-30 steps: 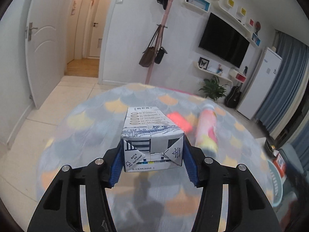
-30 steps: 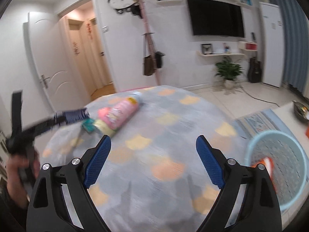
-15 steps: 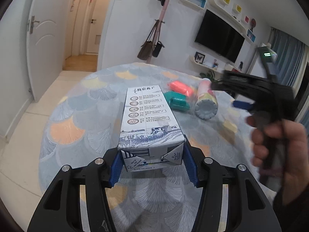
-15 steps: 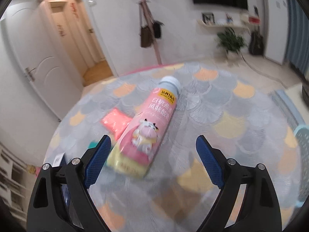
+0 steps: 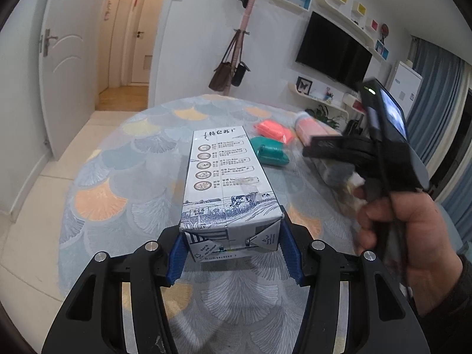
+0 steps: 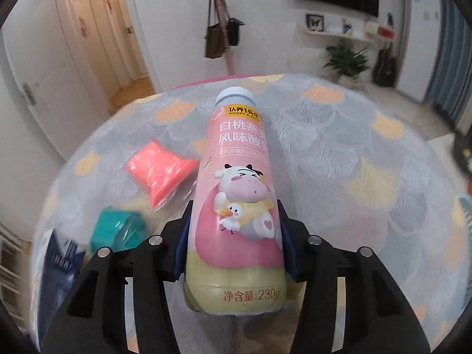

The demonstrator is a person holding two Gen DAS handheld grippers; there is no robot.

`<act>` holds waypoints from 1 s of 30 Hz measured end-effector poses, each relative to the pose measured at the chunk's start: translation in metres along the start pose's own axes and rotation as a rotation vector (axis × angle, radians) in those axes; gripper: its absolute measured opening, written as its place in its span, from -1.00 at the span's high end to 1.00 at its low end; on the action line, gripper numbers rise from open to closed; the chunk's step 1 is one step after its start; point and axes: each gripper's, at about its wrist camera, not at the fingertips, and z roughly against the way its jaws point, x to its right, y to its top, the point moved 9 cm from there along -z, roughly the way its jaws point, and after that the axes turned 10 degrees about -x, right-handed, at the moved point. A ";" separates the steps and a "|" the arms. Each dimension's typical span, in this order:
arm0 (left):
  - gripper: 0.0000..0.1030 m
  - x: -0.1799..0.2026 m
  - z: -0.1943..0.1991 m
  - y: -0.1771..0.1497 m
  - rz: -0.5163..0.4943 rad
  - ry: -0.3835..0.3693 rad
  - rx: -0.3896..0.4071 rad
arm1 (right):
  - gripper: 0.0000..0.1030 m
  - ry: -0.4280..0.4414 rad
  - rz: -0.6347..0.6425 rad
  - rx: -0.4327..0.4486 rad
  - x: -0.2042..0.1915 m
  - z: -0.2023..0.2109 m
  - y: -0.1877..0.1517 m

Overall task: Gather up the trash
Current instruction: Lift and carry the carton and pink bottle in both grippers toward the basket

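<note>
Nearest the right wrist camera, the right gripper (image 6: 234, 244) is closing its jaws around the lower body of a pink yogurt drink bottle (image 6: 240, 194) that is lying on its side on the round table (image 6: 368, 159), base toward the camera and white cap pointing away; the blue pads are sitting against both flanks, so the jaws, which have just been narrowing, are grasping the bottle. It is looking like smooth, label-wrapped plastic, rounded and probably slippery, and I cannot tell whether it is empty; taking it low on the wide, straight part of the body, as here, seems safer than at the tapering neck, where it could squirt out. In the left wrist view the left gripper (image 5: 233, 253) is clamping the near end of a milk carton (image 5: 225, 183) lying lengthwise on the tablecloth, pads pressed on its two side faces. The carton is looking light and stiff at its folded end but likely crushable mid-panel, so the end grip suits it. Just beyond, a teal packet (image 5: 271, 155) and a coral-pink packet (image 5: 273, 129) are lying side by side between carton and bottle; both are looking soft and crinkly, best pinched across the middle. The person's hand (image 5: 398, 233) is working the right gripper at the table's right side.
</note>
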 end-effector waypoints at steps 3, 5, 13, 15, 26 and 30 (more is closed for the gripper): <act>-0.01 0.002 0.008 0.001 -0.011 0.011 0.036 | 0.08 0.053 -0.039 -0.001 0.014 0.016 -0.016; -0.01 0.008 0.020 0.000 -0.053 0.032 0.089 | 0.08 0.122 -0.061 0.028 0.021 0.037 -0.032; -0.01 0.023 0.047 -0.021 -0.132 0.083 0.147 | 0.08 0.180 -0.046 0.073 0.033 0.090 -0.092; -0.01 0.023 0.052 -0.024 -0.127 0.084 0.146 | 0.08 0.182 -0.035 0.076 0.033 0.096 -0.100; -0.01 0.032 0.082 -0.018 -0.147 0.096 0.175 | 0.09 0.113 0.105 0.190 0.033 0.136 -0.115; -0.02 0.036 0.083 -0.022 -0.160 0.105 0.164 | 0.09 0.107 0.121 0.105 0.037 0.119 -0.138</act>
